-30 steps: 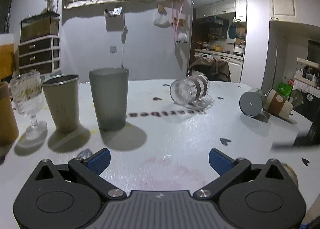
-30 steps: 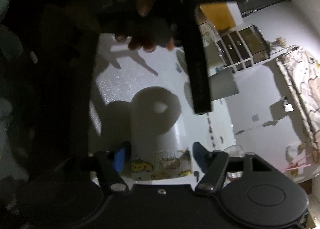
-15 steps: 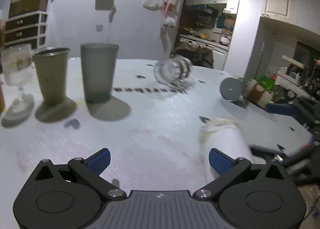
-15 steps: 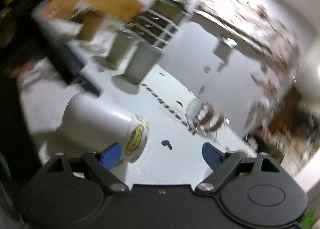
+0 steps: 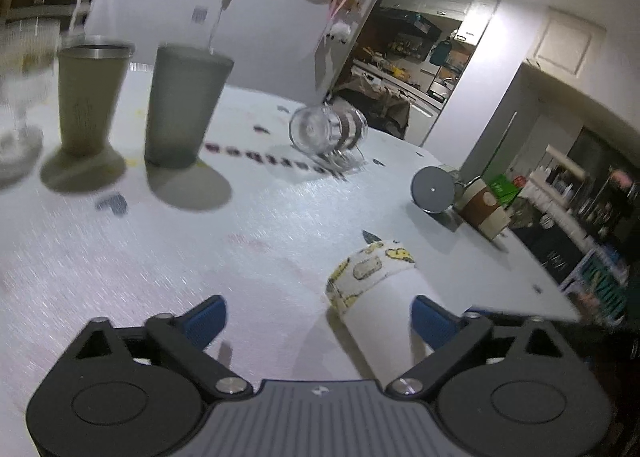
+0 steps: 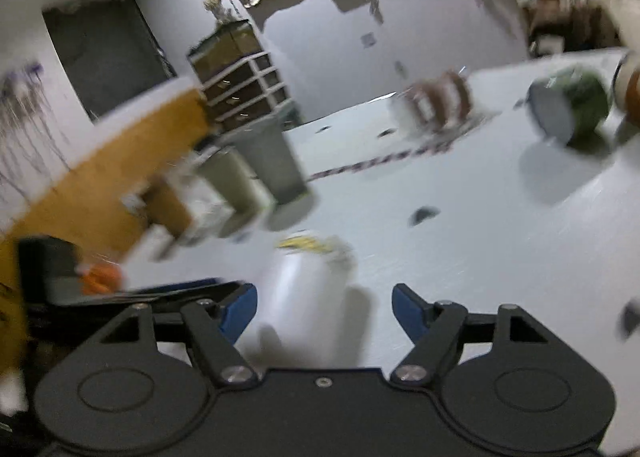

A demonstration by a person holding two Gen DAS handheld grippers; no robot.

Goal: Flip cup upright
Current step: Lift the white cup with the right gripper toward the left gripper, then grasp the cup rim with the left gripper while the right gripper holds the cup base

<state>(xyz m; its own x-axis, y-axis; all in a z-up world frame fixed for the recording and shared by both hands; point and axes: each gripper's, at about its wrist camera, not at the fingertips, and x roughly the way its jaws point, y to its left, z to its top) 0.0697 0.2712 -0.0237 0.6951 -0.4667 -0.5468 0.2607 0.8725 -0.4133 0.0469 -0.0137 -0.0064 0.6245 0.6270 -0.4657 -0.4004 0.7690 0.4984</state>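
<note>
A white paper cup with a yellow cartoon band at its rim stands on the white table, close before my left gripper, near its right finger. My left gripper is open and empty. In the blurred right wrist view the same cup stands between the open fingers of my right gripper, nearer the left one, not clamped. A clear glass cup with brown bands lies on its side at the far middle of the table.
A grey tumbler, a steel-rimmed beige tumbler and a stemmed glass stand upright at the left. A green can and a brown-sleeved paper cup lie at the right near the table edge.
The white cup went from lying tilted in my right gripper to standing on the table. My right gripper swung level and its jaws stand apart. My left gripper tilted and moved toward the cup.
</note>
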